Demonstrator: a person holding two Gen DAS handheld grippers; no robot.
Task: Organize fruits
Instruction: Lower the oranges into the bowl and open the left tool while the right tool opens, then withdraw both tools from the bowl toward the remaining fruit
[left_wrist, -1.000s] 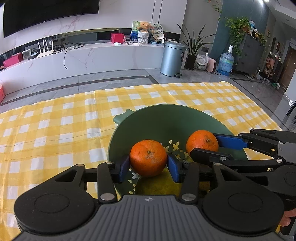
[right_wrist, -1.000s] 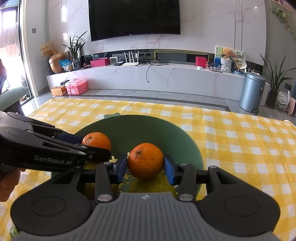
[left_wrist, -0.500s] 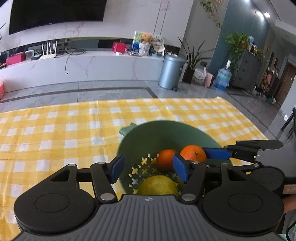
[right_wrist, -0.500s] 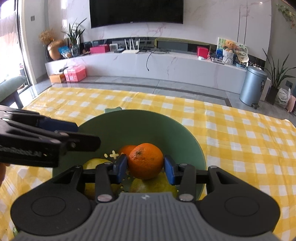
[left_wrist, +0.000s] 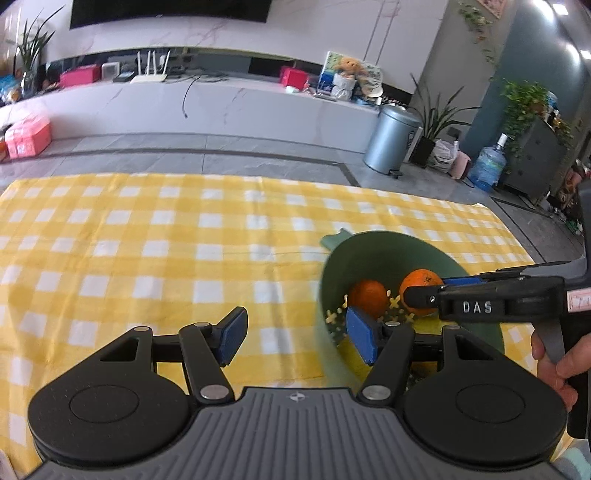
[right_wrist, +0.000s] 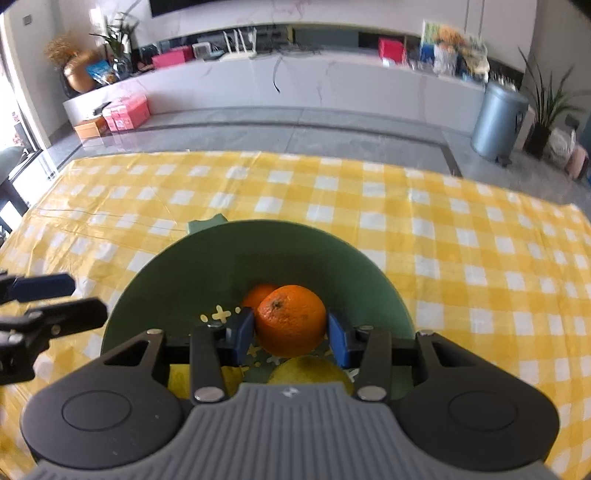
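A green perforated bowl (right_wrist: 258, 254) stands on the yellow checked tablecloth and also shows in the left wrist view (left_wrist: 373, 251). My right gripper (right_wrist: 290, 332) is shut on an orange (right_wrist: 291, 317) and holds it inside the bowl; it shows from the side in the left wrist view (left_wrist: 424, 291). A second orange (left_wrist: 367, 297) lies loose in the bowl, partly hidden in the right wrist view (right_wrist: 258, 293). A yellow fruit (right_wrist: 310, 371) lies under the held orange. My left gripper (left_wrist: 295, 339) is open and empty at the bowl's left rim.
The checked tablecloth (left_wrist: 147, 251) covers the table to the left of and beyond the bowl. The bowl's small handle (right_wrist: 205, 225) points to the far side. The table's far edge (left_wrist: 221, 177) meets a grey floor.
My left gripper let go of its orange into the bowl, opened, and drew back to the left. My right gripper kept its orange and sank lower into the bowl.
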